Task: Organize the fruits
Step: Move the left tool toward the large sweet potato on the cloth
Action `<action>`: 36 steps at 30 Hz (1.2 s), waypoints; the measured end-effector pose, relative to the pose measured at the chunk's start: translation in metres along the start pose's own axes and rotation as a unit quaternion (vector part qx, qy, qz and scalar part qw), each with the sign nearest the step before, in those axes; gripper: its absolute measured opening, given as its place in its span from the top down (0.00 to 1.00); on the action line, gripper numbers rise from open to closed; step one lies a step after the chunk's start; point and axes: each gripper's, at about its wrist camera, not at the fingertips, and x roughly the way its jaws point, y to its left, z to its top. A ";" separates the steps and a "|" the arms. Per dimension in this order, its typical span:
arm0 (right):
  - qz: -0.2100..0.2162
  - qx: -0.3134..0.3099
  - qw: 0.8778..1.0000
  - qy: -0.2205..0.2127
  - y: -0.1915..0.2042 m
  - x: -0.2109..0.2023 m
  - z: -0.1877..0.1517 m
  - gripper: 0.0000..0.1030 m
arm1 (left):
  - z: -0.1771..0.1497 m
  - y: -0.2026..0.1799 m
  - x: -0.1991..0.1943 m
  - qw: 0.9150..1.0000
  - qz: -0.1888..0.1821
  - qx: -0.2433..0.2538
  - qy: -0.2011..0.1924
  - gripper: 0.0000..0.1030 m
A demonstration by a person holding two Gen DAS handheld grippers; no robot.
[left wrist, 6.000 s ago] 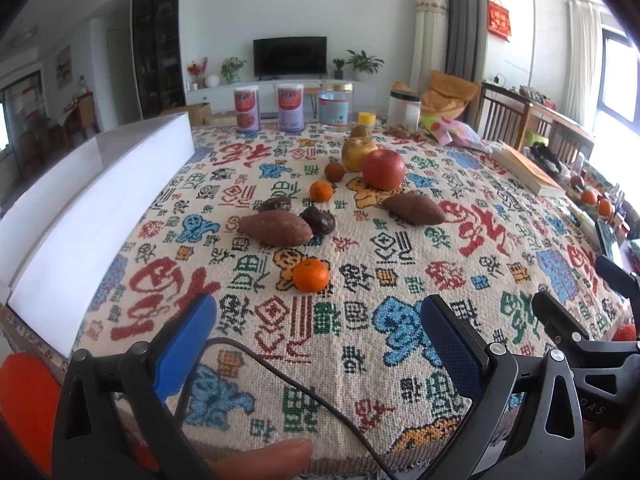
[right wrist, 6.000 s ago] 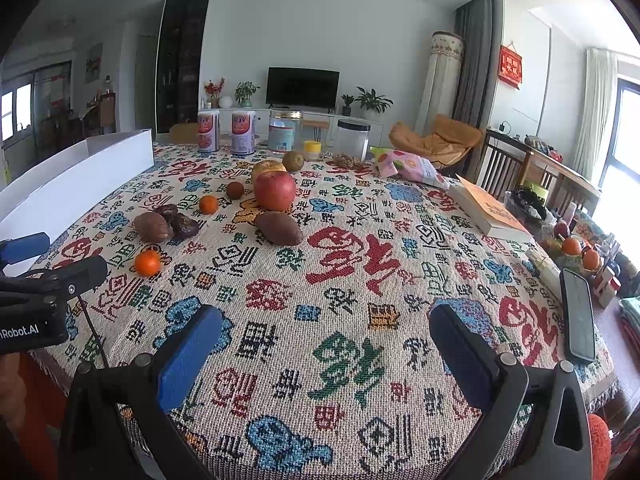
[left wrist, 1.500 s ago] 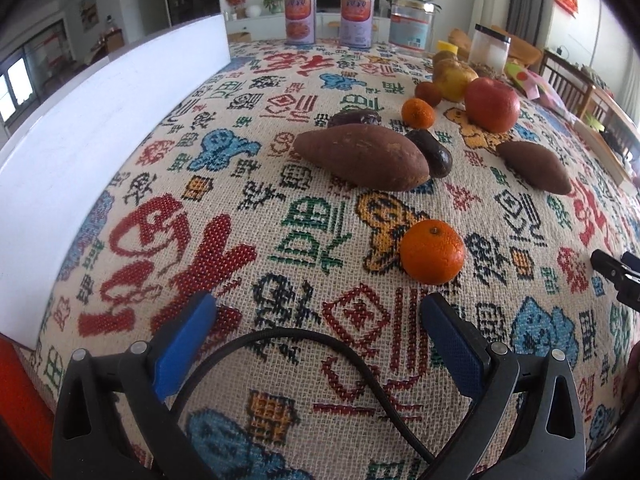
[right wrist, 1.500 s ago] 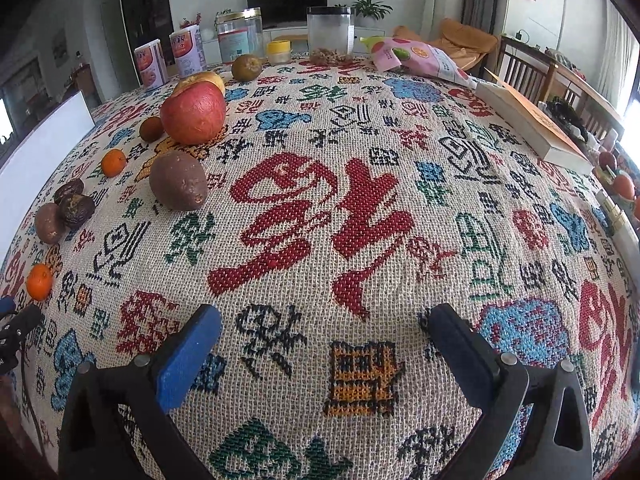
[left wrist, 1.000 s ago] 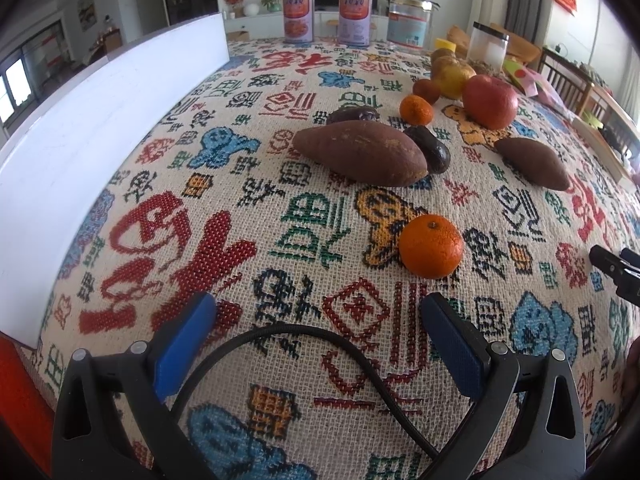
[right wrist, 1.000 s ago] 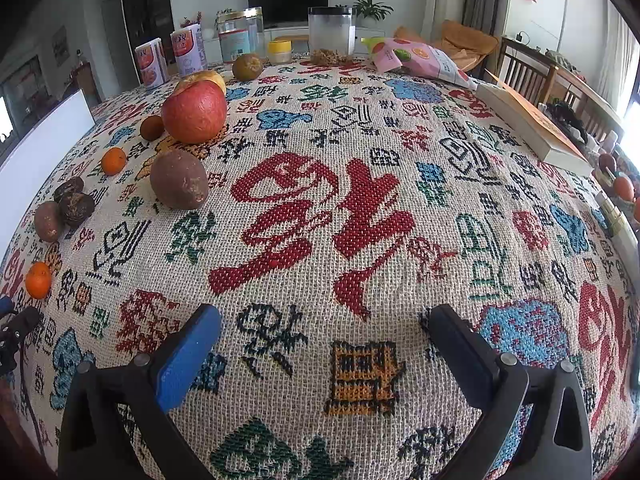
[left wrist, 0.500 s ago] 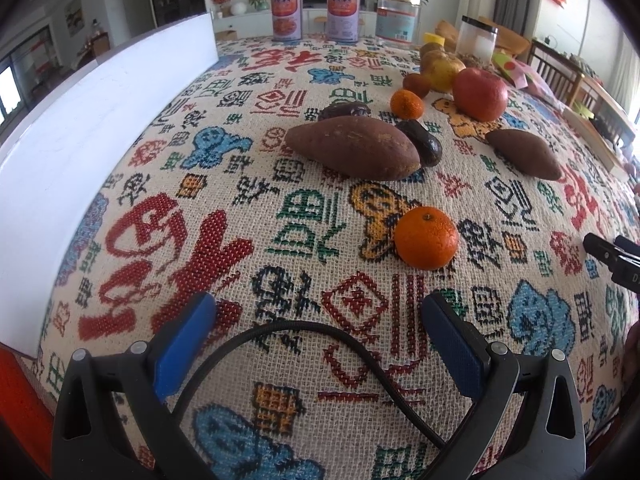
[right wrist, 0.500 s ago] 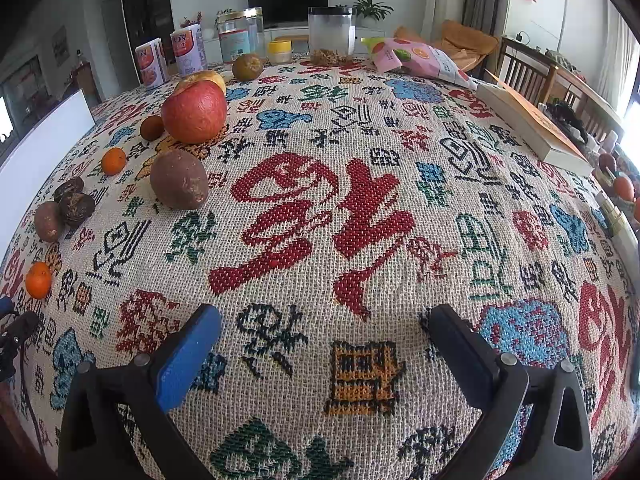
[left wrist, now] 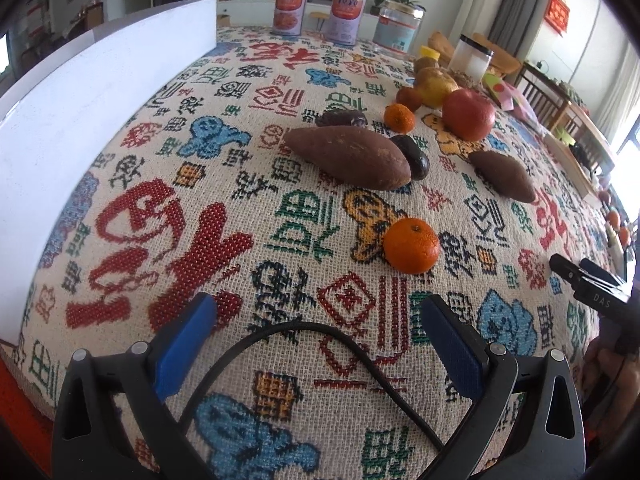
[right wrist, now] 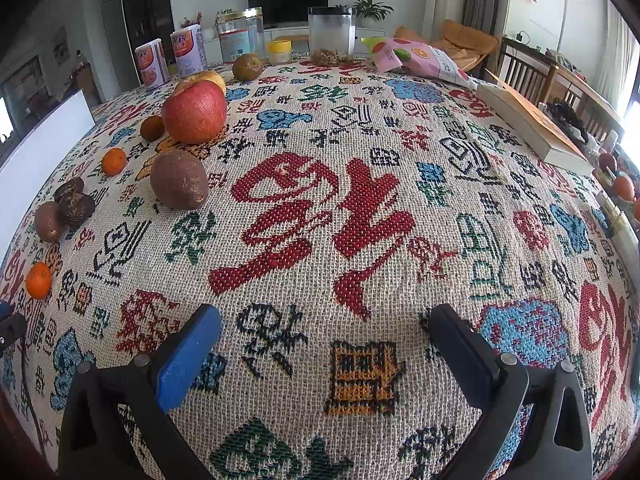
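Note:
Fruit lies on a patterned tablecloth. In the left wrist view a mandarin (left wrist: pixel 412 245) sits just ahead and right of my open left gripper (left wrist: pixel 316 322). Behind it lie a large sweet potato (left wrist: pixel 347 153), a dark fruit (left wrist: pixel 411 151), a smaller sweet potato (left wrist: pixel 502 176), a second mandarin (left wrist: pixel 399 117), a red apple (left wrist: pixel 468 114) and a yellow pear (left wrist: pixel 435 83). My right gripper (right wrist: pixel 322 336) is open and empty over bare cloth; the apple (right wrist: pixel 195 112), sweet potato (right wrist: pixel 179 179) and near mandarin (right wrist: pixel 39 280) lie to its left.
A white box wall (left wrist: pixel 80 92) runs along the left table edge. Cans (left wrist: pixel 291 9), jars (right wrist: pixel 331 35), a snack bag (right wrist: pixel 420 58) and a book (right wrist: pixel 532 124) stand at the back and right. The right gripper's tip (left wrist: pixel 584 280) shows at the left view's right edge.
My left gripper has crept forward and slightly left toward the near mandarin, which now looks a little closer. The right gripper has stayed still. Both stay open.

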 end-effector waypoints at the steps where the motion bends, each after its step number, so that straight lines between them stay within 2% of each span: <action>1: 0.000 0.000 1.000 0.000 0.000 0.000 0.000 0.00 | 0.005 0.002 -0.001 1.000 -0.006 -0.005 0.000 0.01; 9: 0.000 0.000 1.000 0.000 0.000 0.000 0.000 0.00 | 0.056 -0.016 0.001 1.000 -0.012 0.023 -0.009 0.01; 12: 0.000 0.000 1.000 0.000 0.000 0.000 0.000 0.00 | 0.075 -0.029 0.013 0.999 0.002 0.034 -0.016 0.01; 16: 0.000 0.000 1.000 0.000 0.000 0.000 0.000 0.00 | 0.089 -0.036 0.036 0.997 0.056 0.051 -0.019 0.01; 17: 0.000 0.000 1.000 0.000 0.000 0.000 0.000 0.00 | 0.090 -0.033 0.041 0.996 0.074 0.052 -0.015 0.01; 18: 0.000 0.000 1.000 0.000 0.000 0.000 0.000 0.00 | 0.090 -0.028 0.044 0.996 0.073 0.049 -0.011 0.00; 21: 0.000 0.000 1.000 0.000 0.000 0.000 0.000 0.00 | 0.085 -0.009 0.040 0.999 0.043 0.020 0.003 0.00; 24: 0.000 0.000 1.000 0.000 0.000 0.000 0.000 0.00 | 0.076 0.011 0.028 0.999 0.041 0.009 0.004 0.00; 27: 0.000 0.000 1.000 0.000 0.000 0.000 0.000 0.00 | 0.066 0.031 0.017 0.998 0.056 0.003 0.009 0.00; 30: 0.000 0.000 1.000 0.000 0.000 0.000 0.000 0.00 | 0.060 0.051 0.003 0.996 0.089 -0.009 0.009 0.01; 36: 0.000 0.000 1.000 0.000 0.000 0.000 0.000 0.00 | 0.046 0.070 -0.031 0.998 0.060 -0.034 0.002 0.01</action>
